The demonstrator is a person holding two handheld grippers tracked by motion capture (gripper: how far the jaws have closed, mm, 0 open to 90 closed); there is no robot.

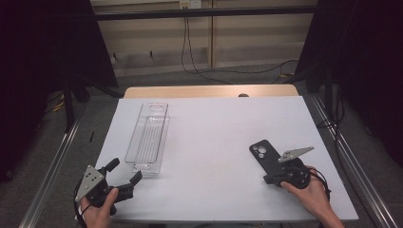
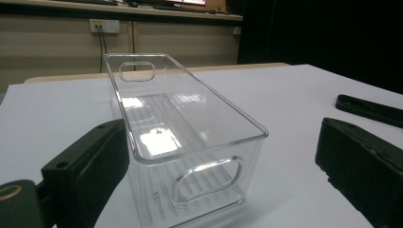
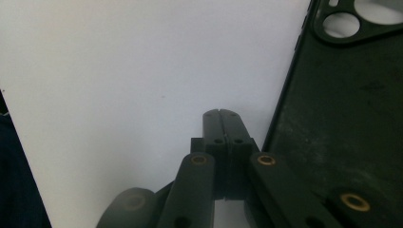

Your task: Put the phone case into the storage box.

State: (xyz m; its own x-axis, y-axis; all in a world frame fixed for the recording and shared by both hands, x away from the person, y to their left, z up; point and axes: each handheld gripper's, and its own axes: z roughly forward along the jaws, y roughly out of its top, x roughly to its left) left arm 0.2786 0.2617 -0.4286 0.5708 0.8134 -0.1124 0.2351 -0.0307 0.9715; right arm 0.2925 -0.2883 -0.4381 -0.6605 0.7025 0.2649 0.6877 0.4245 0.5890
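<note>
A clear plastic bin (image 1: 148, 137) lies lengthwise on the left half of the white table (image 1: 214, 128). My left gripper (image 1: 127, 169) sits at the bin's near end with its jaws wide open. In the left gripper view the bin (image 2: 190, 137) stands between and just beyond the open jaws of the left gripper (image 2: 223, 137), untouched. A black phone case (image 1: 264, 156) lies flat at the right, camera cut-out at its far end. My right gripper (image 1: 269, 179) rests at the case's near end. Its jaws are shut and hold nothing, with the right gripper (image 3: 219, 116) beside the edge of the case (image 3: 342, 109).
The table's far wooden edge (image 1: 209, 91) borders a carpeted floor with cables (image 1: 199, 71). Metal rails (image 1: 52, 161) run along both sides of the table, and dark curtains hang left and right. The phone case (image 2: 368, 108) also lies low beyond the left gripper's right jaw.
</note>
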